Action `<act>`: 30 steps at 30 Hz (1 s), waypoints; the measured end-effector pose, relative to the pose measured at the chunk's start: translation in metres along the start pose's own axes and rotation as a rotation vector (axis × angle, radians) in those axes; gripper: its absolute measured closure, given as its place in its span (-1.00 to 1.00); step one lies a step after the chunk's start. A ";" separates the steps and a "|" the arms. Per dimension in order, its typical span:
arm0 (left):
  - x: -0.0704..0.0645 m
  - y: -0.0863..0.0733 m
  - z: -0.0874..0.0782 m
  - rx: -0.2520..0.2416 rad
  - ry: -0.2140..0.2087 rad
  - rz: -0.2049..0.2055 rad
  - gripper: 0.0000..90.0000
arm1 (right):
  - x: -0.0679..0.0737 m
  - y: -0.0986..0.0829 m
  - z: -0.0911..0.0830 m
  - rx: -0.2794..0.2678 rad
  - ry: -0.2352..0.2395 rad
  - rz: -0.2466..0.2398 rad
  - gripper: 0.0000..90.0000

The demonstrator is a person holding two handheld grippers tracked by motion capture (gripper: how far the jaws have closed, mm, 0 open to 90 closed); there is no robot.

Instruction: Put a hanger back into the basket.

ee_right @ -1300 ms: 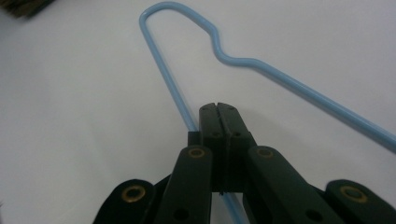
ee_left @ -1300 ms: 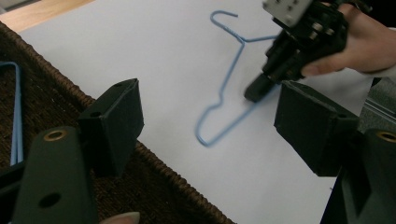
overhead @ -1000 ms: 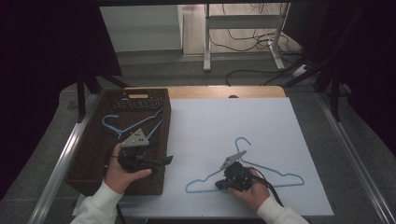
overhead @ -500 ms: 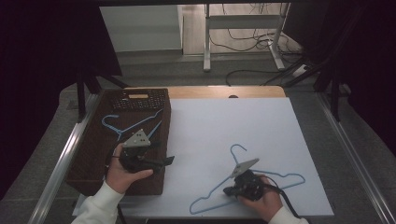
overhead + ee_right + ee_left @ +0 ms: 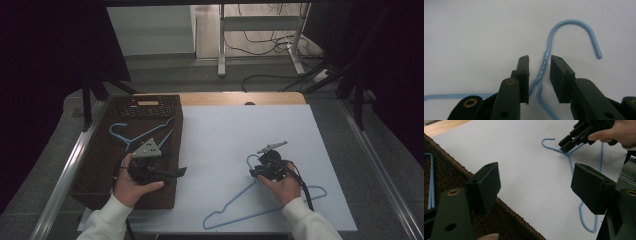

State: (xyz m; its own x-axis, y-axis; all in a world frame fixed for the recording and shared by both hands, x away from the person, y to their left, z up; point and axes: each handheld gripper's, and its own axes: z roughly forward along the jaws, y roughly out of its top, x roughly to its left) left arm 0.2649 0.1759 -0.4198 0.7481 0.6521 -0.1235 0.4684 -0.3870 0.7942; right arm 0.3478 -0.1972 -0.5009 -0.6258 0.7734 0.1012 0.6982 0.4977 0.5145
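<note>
The right tool point(image 5: 539, 62) straddles the hanger point(image 5: 543, 65) neck, narrowly parted, unclamped, probably to grip it. The left tool point(image 5: 535, 185) waits wide over the basket point(image 5: 100, 165).

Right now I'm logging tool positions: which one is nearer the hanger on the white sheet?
Right. The right tool straddles the hanger at its twisted neck; the left tool hovers over the wicker tray.
</note>
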 end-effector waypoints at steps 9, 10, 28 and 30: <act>-0.002 0.001 0.000 0.003 -0.001 0.010 -0.48 | 0.011 0.005 0.009 0.053 -0.108 -0.026 0.84; -0.003 0.001 0.000 0.003 -0.001 0.012 -0.48 | 0.012 0.006 0.009 0.060 -0.113 -0.023 0.85; -0.046 0.022 0.040 0.088 -0.056 0.052 -0.47 | 0.009 0.007 -0.008 -0.067 -0.096 0.030 0.91; -0.056 0.026 0.052 0.125 -0.076 0.051 -0.48 | 0.008 0.007 -0.012 -0.088 -0.096 0.032 0.91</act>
State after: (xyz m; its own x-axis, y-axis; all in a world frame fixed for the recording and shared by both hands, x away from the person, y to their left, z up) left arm 0.2600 0.0953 -0.4234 0.8035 0.5801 -0.1339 0.4807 -0.4995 0.7207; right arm 0.3435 -0.1924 -0.4859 -0.5646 0.8244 0.0395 0.6818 0.4388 0.5853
